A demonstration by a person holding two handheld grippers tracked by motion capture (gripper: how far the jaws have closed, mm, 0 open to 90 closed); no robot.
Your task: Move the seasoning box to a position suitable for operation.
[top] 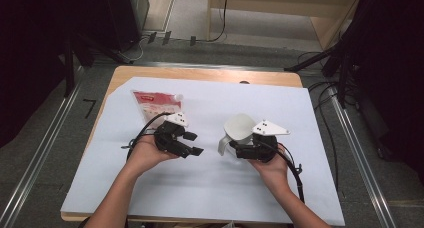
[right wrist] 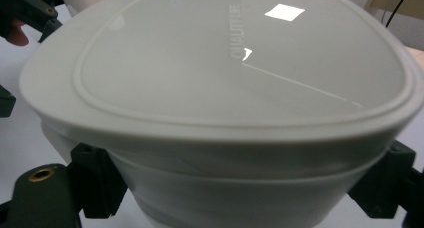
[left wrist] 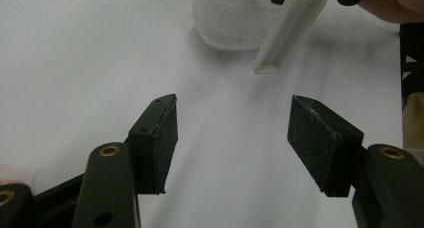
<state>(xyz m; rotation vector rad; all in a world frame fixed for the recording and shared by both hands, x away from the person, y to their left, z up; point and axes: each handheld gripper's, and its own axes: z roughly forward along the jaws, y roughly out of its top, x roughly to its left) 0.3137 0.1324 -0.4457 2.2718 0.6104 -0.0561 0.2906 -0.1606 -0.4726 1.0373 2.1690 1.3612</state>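
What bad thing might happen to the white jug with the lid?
The right gripper squeezes the jug just under its lid, on a sloping wall, so it might slip loose. Its handle pokes toward the open left gripper and might bump it. If it tips, the pouch on the sheet could get hit.

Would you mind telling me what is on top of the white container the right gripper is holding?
A white lid sits on the container, covering its whole mouth, so its contents cannot be seen. The right gripper has a black finger on each side of it.
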